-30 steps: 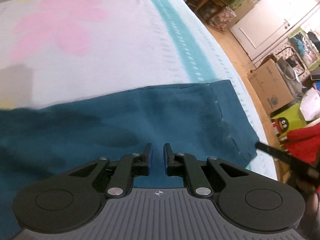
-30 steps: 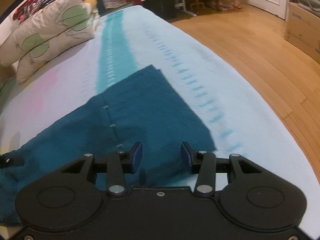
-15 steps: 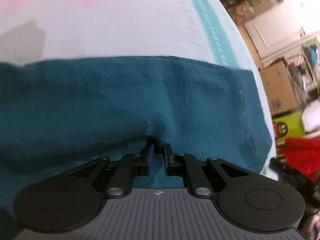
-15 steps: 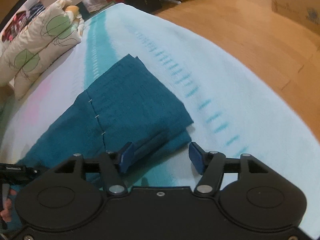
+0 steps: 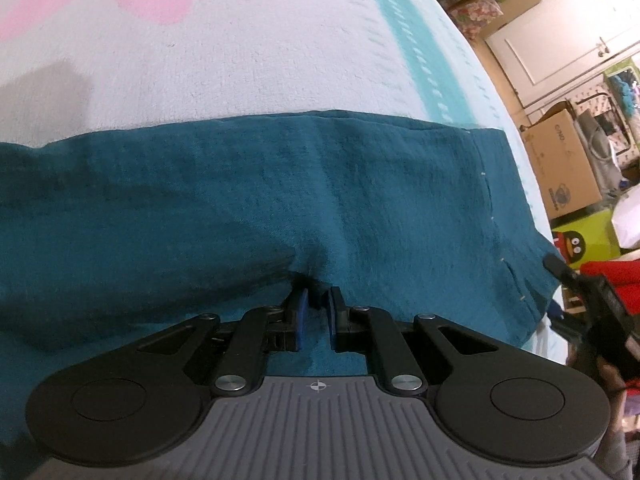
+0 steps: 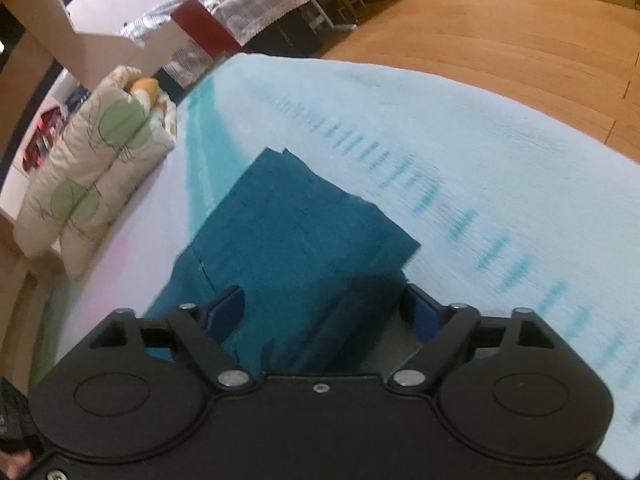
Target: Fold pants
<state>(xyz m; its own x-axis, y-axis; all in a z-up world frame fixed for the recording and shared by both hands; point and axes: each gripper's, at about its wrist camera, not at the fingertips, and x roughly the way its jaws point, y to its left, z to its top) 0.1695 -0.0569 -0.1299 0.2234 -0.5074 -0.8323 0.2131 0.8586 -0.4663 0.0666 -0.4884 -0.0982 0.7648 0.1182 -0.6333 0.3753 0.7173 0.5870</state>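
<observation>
Pants (image 5: pixel 360 184) lie across the bed (image 5: pixel 260 60); left tongs (image 5: pixel 315 312) pinch a teal fold, right tongs (image 6: pixel 324 312) have just been opening, wide astride the hem corner

The left gripper (image 5: pixel 314 306) has 2 black fingers tipped with blue pads (image 5: pixel 303 312), joined by black link bars with silver screws. They sit on 2 round black discs against a grey ribbed body with a small crosshair mark. The right gripper (image 6: pixel 324 306) has the same black fingers, blue pads (image 6: pixel 226 312) and silver screws, but a plain black body.
</observation>
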